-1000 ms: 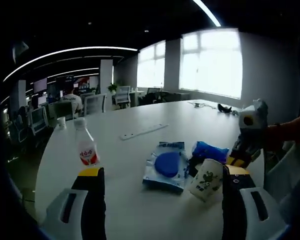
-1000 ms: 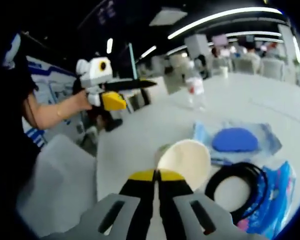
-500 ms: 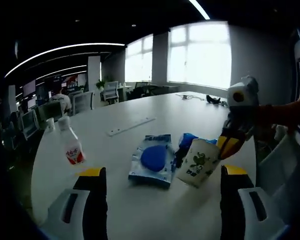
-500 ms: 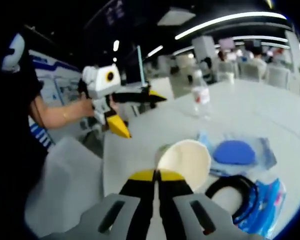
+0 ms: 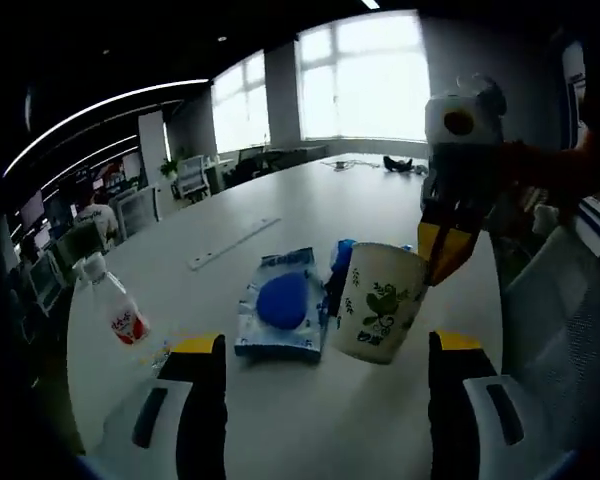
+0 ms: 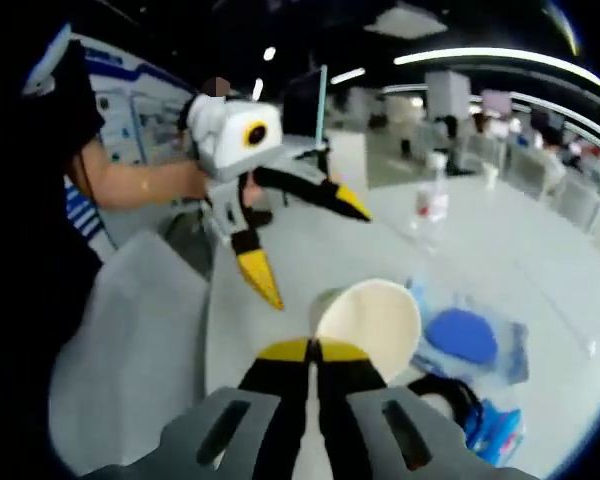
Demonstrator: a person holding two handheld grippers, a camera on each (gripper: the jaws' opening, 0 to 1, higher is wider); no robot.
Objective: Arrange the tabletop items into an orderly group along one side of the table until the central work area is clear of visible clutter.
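A white paper cup [image 5: 380, 300] printed with green leaves hangs tilted above the white table [image 5: 280, 420], my right gripper [image 5: 440, 250] shut on its rim. In the right gripper view the yellow-tipped jaws [image 6: 315, 350] pinch the rim of the cup [image 6: 372, 318], whose mouth faces the camera. My left gripper [image 5: 327, 342] stands open and holds nothing, its jaws either side of the cup and nearer the camera. It appears as the left gripper [image 6: 307, 242], spread wide, left of the cup. A clear pouch with a blue pad [image 5: 280, 305] lies beside the cup.
A small bottle [image 5: 115, 312] with a red label stands at the left edge. A blue bag [image 6: 495, 430] and a black cable coil [image 6: 445, 388] lie by the pouch. A white strip [image 5: 235, 243] lies farther out. A grey chair [image 5: 570, 330] stands at the table's near edge.
My right gripper has lifted the cup higher off the table. The left gripper has rolled and come closer to the cup, still open.
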